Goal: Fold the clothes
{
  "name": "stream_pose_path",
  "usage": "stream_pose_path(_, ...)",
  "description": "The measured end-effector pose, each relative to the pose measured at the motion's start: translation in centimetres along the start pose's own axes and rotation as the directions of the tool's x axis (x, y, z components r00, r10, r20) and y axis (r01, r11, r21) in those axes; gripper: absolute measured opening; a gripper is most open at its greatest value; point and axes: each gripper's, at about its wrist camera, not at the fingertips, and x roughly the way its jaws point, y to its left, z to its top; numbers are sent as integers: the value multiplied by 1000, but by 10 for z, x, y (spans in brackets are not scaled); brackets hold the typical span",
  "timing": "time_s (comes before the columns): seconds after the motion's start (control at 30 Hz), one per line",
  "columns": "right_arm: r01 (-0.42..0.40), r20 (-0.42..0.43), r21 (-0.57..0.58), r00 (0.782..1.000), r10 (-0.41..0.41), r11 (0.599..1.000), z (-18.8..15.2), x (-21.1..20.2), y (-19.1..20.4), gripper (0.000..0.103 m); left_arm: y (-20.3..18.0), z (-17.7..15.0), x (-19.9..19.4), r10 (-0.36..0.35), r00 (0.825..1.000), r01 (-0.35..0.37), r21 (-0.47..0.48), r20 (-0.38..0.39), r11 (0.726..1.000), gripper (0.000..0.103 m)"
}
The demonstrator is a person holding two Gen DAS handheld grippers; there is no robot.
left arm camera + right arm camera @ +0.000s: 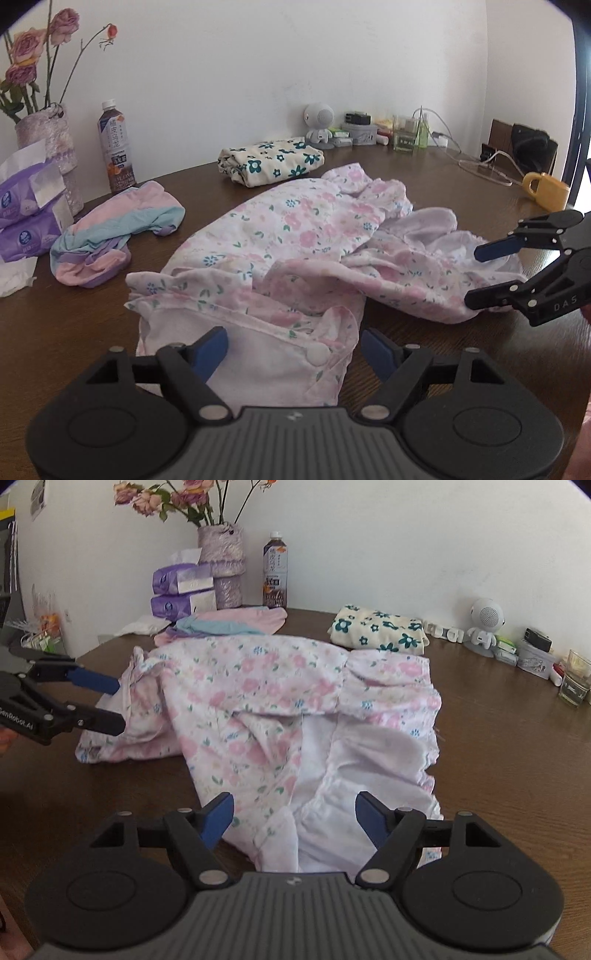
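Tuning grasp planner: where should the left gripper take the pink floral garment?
Left gripper is open over the pink floral garment. I'd pinch the flat near edge by the white button, coming in low from the near side; that hem lies smooth there.

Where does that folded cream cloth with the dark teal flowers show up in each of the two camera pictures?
Left wrist view: folded cream cloth sits centre, far side of the table, behind the pink floral garment.
Right wrist view: same cloth lies upper right.
Shared landmark: the white round-headed figurine stands just right of it in both.
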Motion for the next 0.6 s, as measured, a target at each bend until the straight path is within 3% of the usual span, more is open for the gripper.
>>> stream_pose_path(0.07, 8, -14, 11, 1000, -8, 1000, -5, 4, -2, 72, -7, -4, 4, 29, 1000, -28, 42, -12, 999, 79)
stream_pose_path(0.13, 0, -11, 21, 1000, 0, 1000, -7, 4, -4, 58, -10, -8, 5, 50, 999, -49, 72, -19, 996, 78)
stream_pose_path(0.17, -4, -9, 26, 1000, 5, 1000, -8, 4, -6, 46, -11, -9, 5, 57, 998, -56, 80, -15, 995, 76)
stream_pose_path(0.2, -9, -6, 30, 1000, 10, 999, -8, 5, -7, 38, -11, -10, 4, 62, 998, -61, 84, -11, 995, 66)
stream_pose_path(0.23, -14, -4, 35, 1000, 14, 999, -9, 5, -9, 24, -7, -10, 3, 57, 998, -56, 65, -7, 996, 58)
stream_pose_path(0.3, -24, 1, 44, 1000, 24, 999, -10, 5, -12, 11, 0, -9, 1, 46, 999, -46, 29, 3, 999, 20)
stream_pose_path(0.33, -29, 3, 48, 1000, 29, 998, -11, 5, -13, 10, 3, -9, -1, 42, 999, -42, 10, 9, 999, 14)
stream_pose_path(0.4, -10, 7, 54, 1000, 10, 998, -13, 2, -18, 7, 13, -7, -5, 49, 998, -48, -37, 38, 998, 12)
stream_pose_path(0.6, 88, 7, 120, 996, -89, 989, -28, -13, -44, 7, 49, -15, -29, 73, 994, -54, -205, 84, 977, 11)
